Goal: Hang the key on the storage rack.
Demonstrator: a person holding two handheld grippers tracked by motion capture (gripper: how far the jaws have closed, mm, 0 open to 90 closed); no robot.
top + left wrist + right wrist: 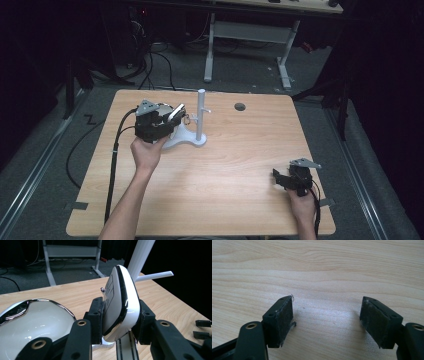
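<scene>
both jaws of the left gripper [117,337] are being pressed onto a white earcup [122,302] of a headset, held just beside the white stand [200,117] at the table's far left. hanging is judged not yet done: the side peg [155,275] is being left bare beyond the cup. a second glossy cup [32,325] is being carried close by. the upright post is standing in the way. the right gripper [327,320] is being rested on the wooden table [324,270], jaws spread, nothing between.
</scene>
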